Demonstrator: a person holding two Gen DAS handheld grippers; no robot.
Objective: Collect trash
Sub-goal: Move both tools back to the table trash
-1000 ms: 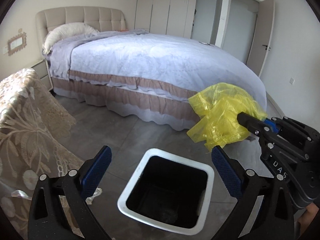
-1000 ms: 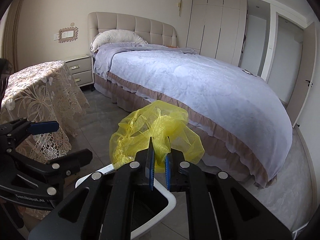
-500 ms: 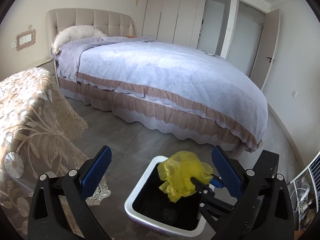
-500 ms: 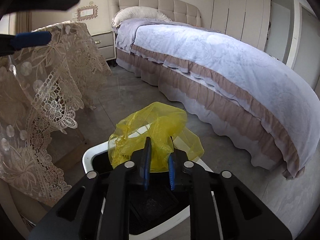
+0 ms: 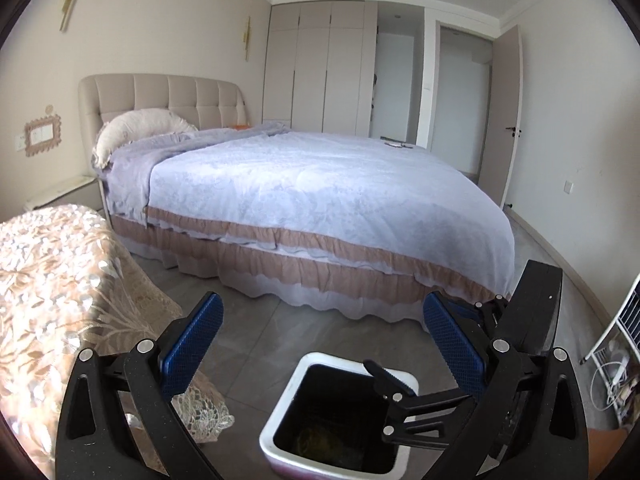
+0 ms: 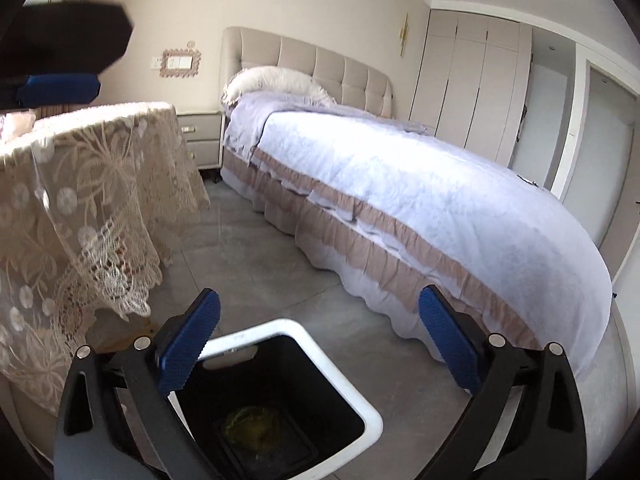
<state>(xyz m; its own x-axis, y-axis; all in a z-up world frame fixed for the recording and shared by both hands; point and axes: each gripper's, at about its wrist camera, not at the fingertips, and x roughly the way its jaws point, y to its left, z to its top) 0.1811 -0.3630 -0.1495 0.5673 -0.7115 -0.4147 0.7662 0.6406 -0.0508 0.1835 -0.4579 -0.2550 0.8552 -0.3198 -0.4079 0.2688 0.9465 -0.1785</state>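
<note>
Right wrist: bin [image 6: 372,420] between lace worktop [image 6: 80,200] and bed [image 6: 400,184].
Yellow bag [image 6: 254,426] lies inside, below my right hand-held gripper [image 6: 320,336], wide open, empty; left hand-held gripper [image 5: 322,344] likewise.

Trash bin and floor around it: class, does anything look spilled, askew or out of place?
Nothing stands out. The trash bin stands upright on the floor, the yellow bag lies at its bottom, and no litter shows around it.
</note>
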